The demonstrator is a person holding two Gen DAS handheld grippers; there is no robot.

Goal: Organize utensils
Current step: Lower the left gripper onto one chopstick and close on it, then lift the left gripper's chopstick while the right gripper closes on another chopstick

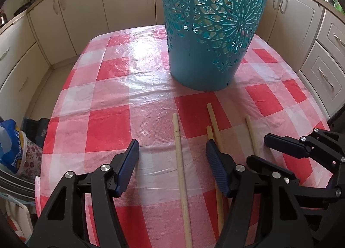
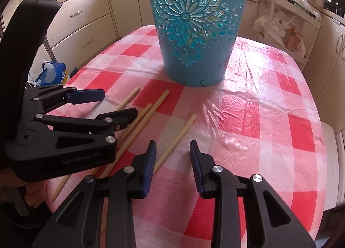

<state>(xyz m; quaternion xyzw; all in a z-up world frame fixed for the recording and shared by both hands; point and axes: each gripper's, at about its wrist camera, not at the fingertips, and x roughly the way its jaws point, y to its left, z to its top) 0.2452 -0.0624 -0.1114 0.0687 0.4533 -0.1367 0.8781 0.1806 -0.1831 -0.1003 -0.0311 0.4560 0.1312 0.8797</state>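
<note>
Four wooden sticks (image 1: 180, 161) lie on the table (image 1: 112, 101) near its front edge, long axes toward the teal basket (image 1: 213, 32). Left gripper (image 1: 172, 168) open, straddling the leftmost. Right gripper (image 2: 172, 161) open, probably empty.

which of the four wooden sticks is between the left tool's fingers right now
The leftmost stick: it lies alone on the tablecloth between the open left tool's fingers, untouched. The other three lie to the right of that tool's right finger.
</note>
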